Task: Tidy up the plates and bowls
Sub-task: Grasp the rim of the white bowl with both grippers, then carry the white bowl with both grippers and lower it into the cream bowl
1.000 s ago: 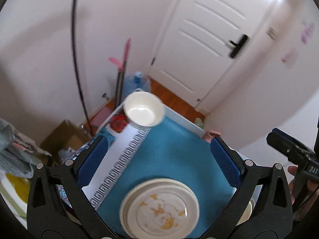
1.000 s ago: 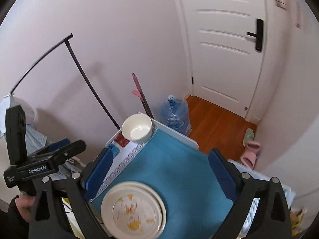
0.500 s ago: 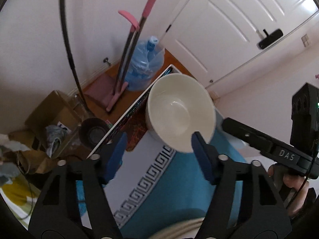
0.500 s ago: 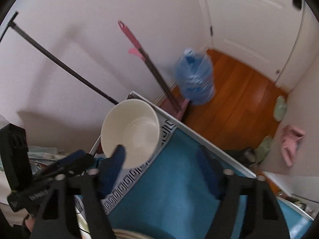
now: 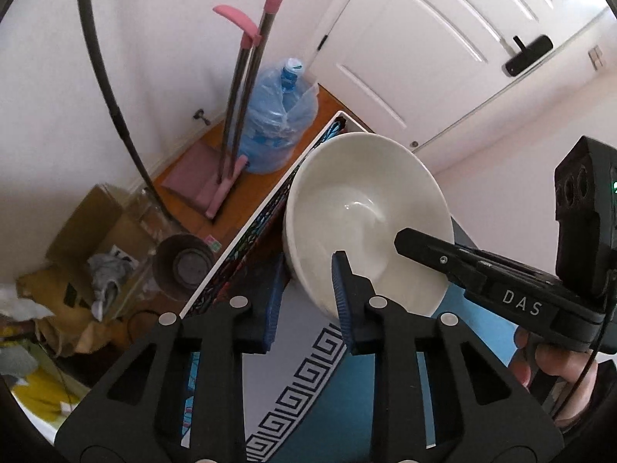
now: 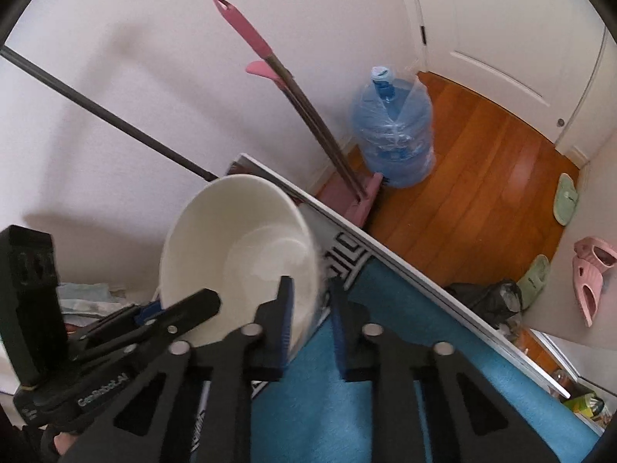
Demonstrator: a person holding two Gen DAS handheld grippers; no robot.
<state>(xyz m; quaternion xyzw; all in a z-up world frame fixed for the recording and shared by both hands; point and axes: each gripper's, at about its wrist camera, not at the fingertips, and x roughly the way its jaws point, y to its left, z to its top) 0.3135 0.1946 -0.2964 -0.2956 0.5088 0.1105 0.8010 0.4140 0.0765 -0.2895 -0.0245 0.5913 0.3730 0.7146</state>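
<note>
Between your left gripper and right gripper sits the bowl: both nearly closed, pinching opposite rims. Next: lift level, together.

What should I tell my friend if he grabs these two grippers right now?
Left gripper: jaws closing, with the rim of the white bowl between them.
Right gripper: shut on another part of the same rim.
Bowl: at the far corner of the blue-covered table, near its edge.
Done: bowl taken from two sides.
Left: probably lift it and set it in its place. No plates are in view, so look for them first.
</note>
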